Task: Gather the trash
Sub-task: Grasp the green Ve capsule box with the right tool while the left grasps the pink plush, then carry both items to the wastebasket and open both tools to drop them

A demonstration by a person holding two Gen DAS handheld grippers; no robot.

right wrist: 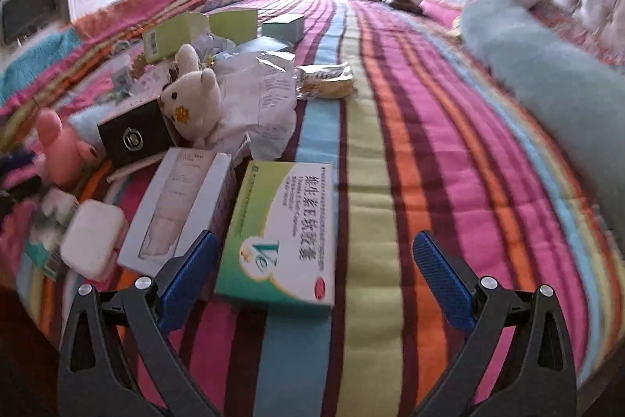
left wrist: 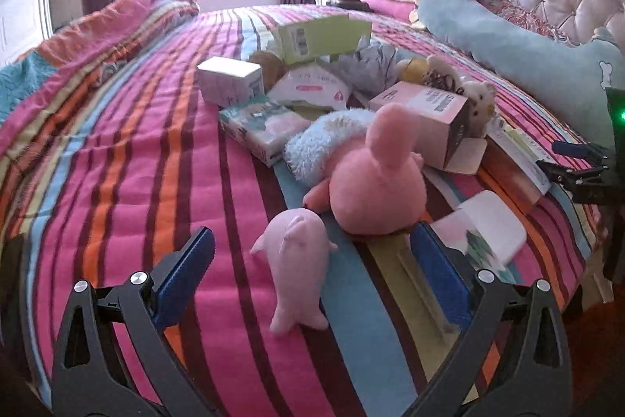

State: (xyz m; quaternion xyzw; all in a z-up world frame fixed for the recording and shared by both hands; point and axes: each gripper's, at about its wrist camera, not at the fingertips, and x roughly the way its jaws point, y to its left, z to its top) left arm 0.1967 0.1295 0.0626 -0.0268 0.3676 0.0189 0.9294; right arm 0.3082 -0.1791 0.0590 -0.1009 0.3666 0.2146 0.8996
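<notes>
- Striped bedspread (left wrist: 117, 151) in pink, orange, blue and yellow fills both views, and the clutter sits in a heap across its middle.
- Left gripper (left wrist: 312, 256) hangs low over the bed, jaws spread wide, gripping nothing; a small pink plush (left wrist: 297, 260) lies between its blue fingers (left wrist: 187, 264).
- Just past that, a bigger pink rabbit toy (left wrist: 377, 182) leans against a fluffy blue-white one (left wrist: 324, 139).
- Trash behind the toys: a pink carton (left wrist: 429, 116) with its flap open, a white box (left wrist: 230, 81), a tissue pack (left wrist: 265, 126), a green box (left wrist: 320, 34) on top of the pile.
- Right gripper (right wrist: 314, 264) is also wide open and empty, just above the bedspread.
- A green-and-white medicine box (right wrist: 281, 233) lies flat between its fingers, nearer the left one, touching neither.
- Beside it, a long white box (right wrist: 179, 213); further on, a cream bunny toy (right wrist: 193, 100) resting on crumpled white paper (right wrist: 261, 104).
</notes>
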